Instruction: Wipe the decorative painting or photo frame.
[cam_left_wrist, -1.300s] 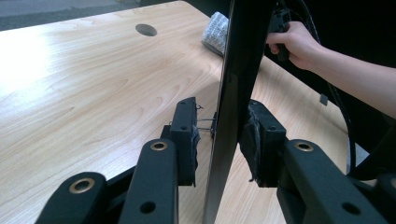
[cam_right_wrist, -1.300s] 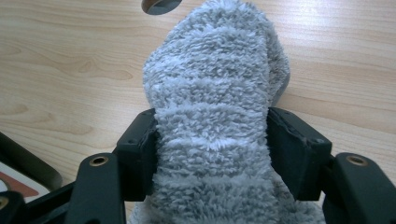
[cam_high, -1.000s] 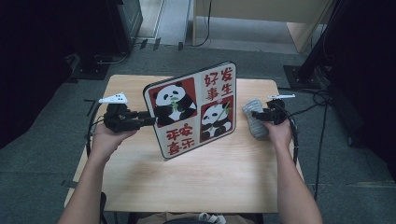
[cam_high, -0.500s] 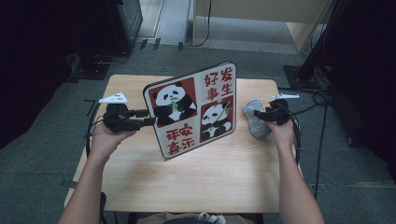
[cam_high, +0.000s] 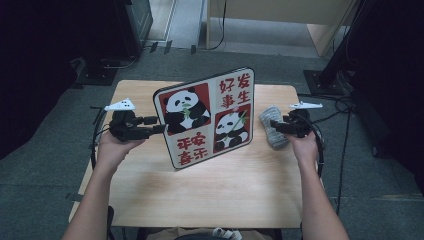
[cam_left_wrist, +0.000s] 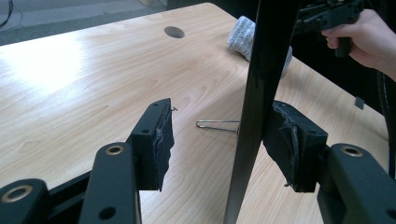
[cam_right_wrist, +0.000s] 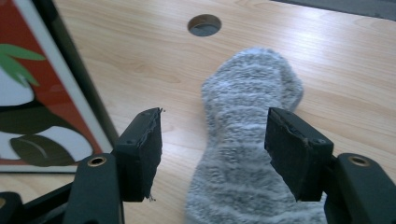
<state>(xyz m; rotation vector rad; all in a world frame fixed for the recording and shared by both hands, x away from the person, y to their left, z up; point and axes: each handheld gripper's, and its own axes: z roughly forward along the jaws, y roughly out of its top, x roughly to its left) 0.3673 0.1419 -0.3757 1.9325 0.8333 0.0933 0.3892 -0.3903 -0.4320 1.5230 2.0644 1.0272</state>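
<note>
Partly behind the panda board, the sock hides.

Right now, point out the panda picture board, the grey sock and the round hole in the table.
panda picture board (cam_high: 207, 117), high view, middle of its printed face.
grey sock (cam_right_wrist: 252, 140), right gripper view, middle of its knit body.
round hole (cam_right_wrist: 203, 24), right gripper view, centre of the opening.

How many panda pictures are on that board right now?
2. On the panda board: one in the upper-left red panel, one in the lower-right red panel. The back isn't visible.
</note>
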